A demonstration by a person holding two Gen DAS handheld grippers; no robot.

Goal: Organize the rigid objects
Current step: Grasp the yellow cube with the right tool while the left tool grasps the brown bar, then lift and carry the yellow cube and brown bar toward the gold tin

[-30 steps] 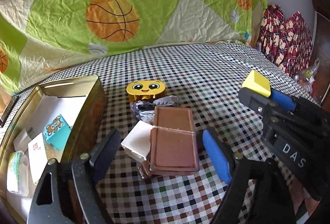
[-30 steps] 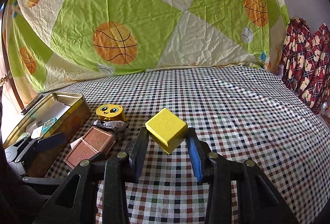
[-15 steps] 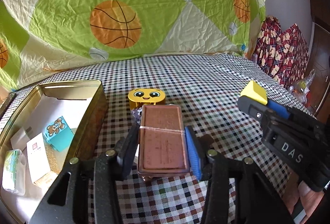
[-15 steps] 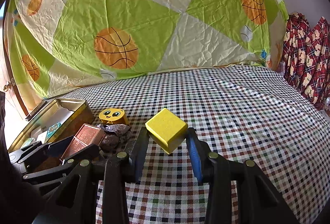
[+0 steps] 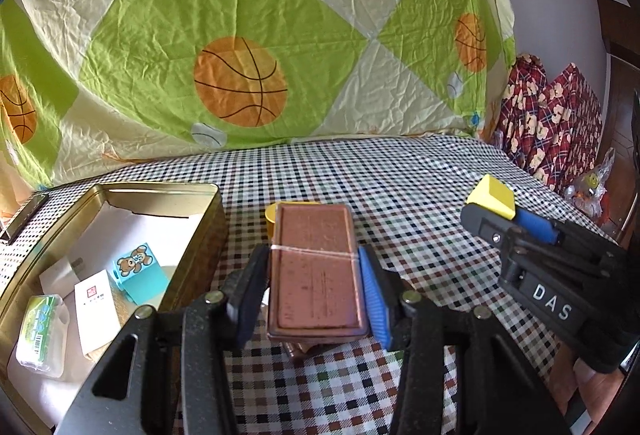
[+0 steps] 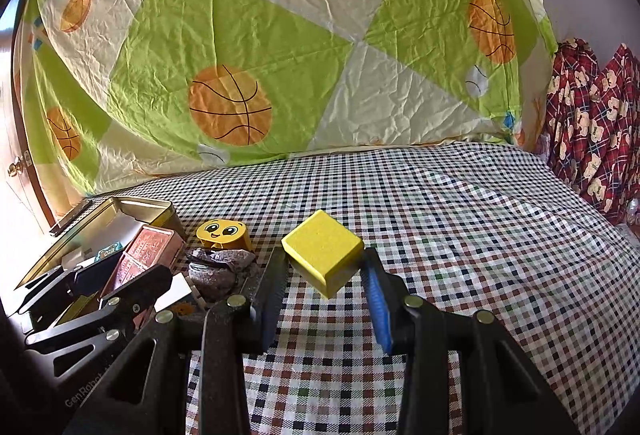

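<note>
Since a second ago the left gripper (image 5: 314, 291) went from open around the flat brown rectangular tin with a rubber band across it (image 5: 316, 267) to clamped on its long sides, and has lifted it off the pile. Right gripper (image 6: 324, 287) is unchanged: fingers closed on the yellow foam-like cube (image 6: 322, 253), held corner-down above the checked bedcover (image 6: 460, 235).

Brown tin sits between the left fingers, pointing forward; the open gold metal box (image 5: 120, 191) is just left of them and looks like the destination (my read, given the teal bear block (image 5: 138, 273) and cards already inside).

Risks:
- Tin is long and gripped near its rear half, so the front could droop or pivot during the swing left.
- Smooth metal sides on the pads, so slip is possible if the move is jerky.
- Box wall is close to the left finger; a low carry could clip the rim.
- Cube is pinched on its corners and could rotate out.

View differences:
- Left wrist shows the box contents; the tin hides most of the yellow smiley-face block (image 6: 224, 233).
- Right wrist shows that block fully, plus the dark crumpled wrapper (image 6: 218, 267) and white card (image 6: 178, 289) left beneath the lifted tin.
</note>
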